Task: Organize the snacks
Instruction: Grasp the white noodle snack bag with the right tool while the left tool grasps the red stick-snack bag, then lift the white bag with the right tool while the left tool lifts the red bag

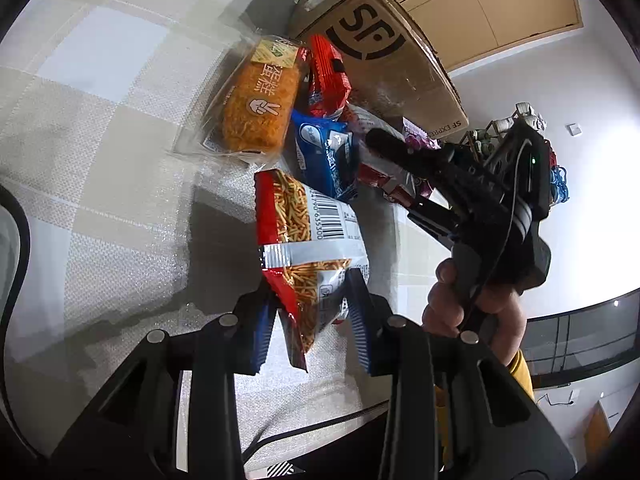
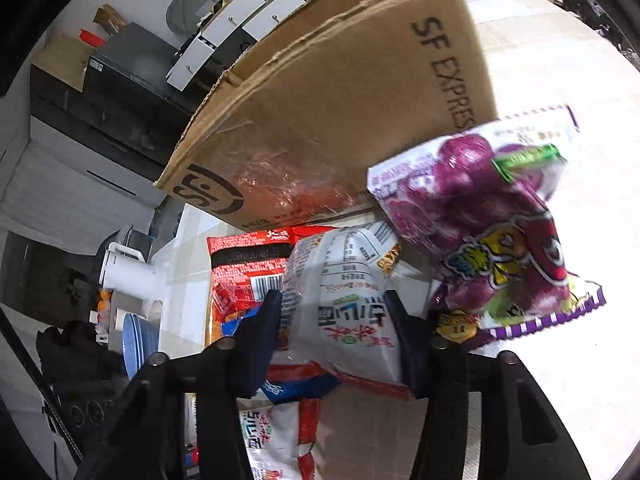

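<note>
My left gripper (image 1: 314,316) is shut on a red and clear bag of fried noodle sticks (image 1: 312,236), held above the checked tablecloth (image 1: 100,120). Beyond it lie an orange cake pack (image 1: 256,108), a red packet (image 1: 328,76) and a blue packet (image 1: 328,156) beside an SF Express cardboard box (image 1: 392,64). My right gripper (image 2: 332,320) is shut on a white and red snack bag (image 2: 348,292) close to the box (image 2: 340,112). A purple grape candy bag (image 2: 480,232) hangs just right of it. The right gripper also shows in the left wrist view (image 1: 384,142).
A red noodle packet (image 2: 248,256) and more packets lie under my right gripper. A white kettle (image 2: 128,272) and blue plates (image 2: 136,344) stand at the left edge. Toy figures (image 1: 516,124) stand behind the box. Dark cabinets are beyond the table.
</note>
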Demonstrator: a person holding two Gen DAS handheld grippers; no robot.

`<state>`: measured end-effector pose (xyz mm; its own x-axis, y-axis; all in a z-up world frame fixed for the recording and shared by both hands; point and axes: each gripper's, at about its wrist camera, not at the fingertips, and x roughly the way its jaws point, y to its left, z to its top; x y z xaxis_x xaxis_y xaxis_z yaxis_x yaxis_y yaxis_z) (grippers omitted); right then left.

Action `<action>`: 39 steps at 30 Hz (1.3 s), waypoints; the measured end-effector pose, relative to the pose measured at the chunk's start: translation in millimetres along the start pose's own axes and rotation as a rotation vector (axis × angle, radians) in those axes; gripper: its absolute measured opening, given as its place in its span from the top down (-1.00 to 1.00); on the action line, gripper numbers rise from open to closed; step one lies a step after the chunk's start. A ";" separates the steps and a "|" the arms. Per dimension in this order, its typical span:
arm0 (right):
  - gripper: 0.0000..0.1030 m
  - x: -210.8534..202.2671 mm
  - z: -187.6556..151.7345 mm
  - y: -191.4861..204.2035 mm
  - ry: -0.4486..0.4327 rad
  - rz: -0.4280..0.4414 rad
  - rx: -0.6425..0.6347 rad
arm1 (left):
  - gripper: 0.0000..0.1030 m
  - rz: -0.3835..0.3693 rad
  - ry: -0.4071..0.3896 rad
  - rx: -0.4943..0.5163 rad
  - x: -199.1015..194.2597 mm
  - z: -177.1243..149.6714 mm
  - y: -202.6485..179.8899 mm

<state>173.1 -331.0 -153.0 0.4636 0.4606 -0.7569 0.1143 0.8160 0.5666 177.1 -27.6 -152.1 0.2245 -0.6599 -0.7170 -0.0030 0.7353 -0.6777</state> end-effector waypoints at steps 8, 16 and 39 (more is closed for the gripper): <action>0.12 -18.5 -10.7 -3.8 -0.046 -0.024 -0.031 | 0.41 0.014 -0.016 0.018 3.0 -6.3 -4.3; 0.12 -52.0 -36.8 -1.2 -0.099 -0.017 -0.097 | 0.43 0.032 -0.040 0.053 -3.8 -14.9 -16.5; 0.12 -97.2 -87.3 -0.1 -0.121 0.025 -0.212 | 0.50 0.102 -0.149 0.155 -38.9 -39.5 -36.3</action>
<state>51.4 -345.4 -107.9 0.5674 0.4464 -0.6920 -0.0793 0.8660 0.4937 130.0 -34.7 -106.0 0.3725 -0.5593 -0.7405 0.1136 0.8194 -0.5618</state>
